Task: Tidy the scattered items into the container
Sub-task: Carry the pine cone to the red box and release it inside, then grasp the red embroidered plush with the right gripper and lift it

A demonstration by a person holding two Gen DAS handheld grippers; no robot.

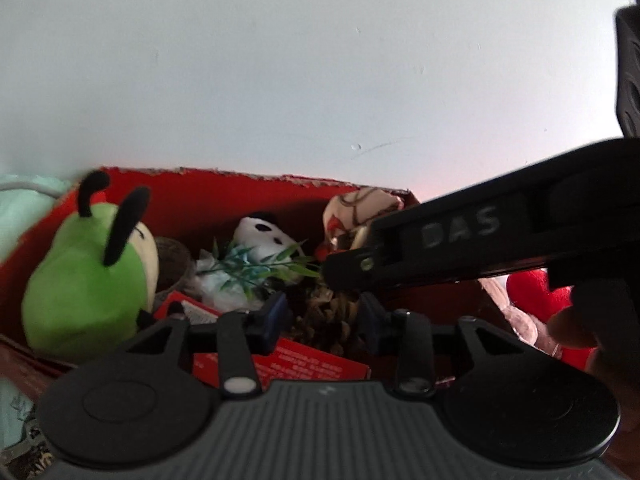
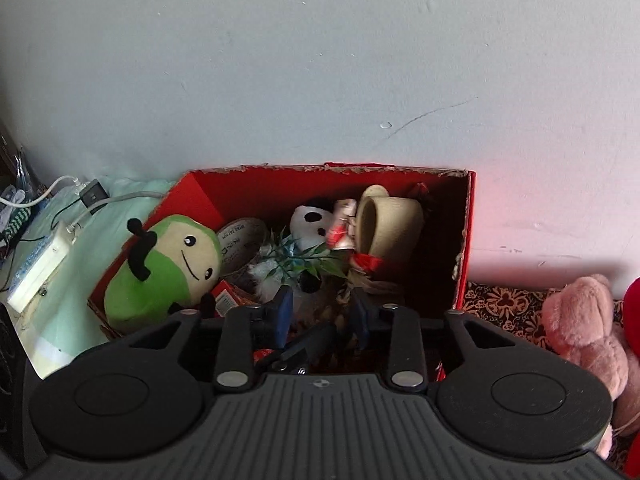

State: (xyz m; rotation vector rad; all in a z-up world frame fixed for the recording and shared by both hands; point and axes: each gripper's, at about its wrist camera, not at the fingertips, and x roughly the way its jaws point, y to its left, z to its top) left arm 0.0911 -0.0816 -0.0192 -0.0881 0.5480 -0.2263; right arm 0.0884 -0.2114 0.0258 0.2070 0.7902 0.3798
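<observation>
One red box (image 2: 466, 240) is seen against the wall; inside it, from left to right, one green plush toy (image 2: 160, 264), one round tin (image 2: 240, 240), one panda toy (image 2: 310, 220), one leafy sprig (image 2: 296, 260) and one tan cup (image 2: 390, 220) are packed together; one pine cone (image 1: 332, 312) is seen low in the box. One pink teddy (image 2: 580, 320) is left outside, to the right. The left gripper (image 1: 322, 316) is held with jaws wide around the cone; the right gripper (image 2: 320, 312) is held wide, with nothing gripped.

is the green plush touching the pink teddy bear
Apart. The right wrist view shows the green plush inside the red box, while the pink teddy bear lies outside, beyond the box's right wall.
</observation>
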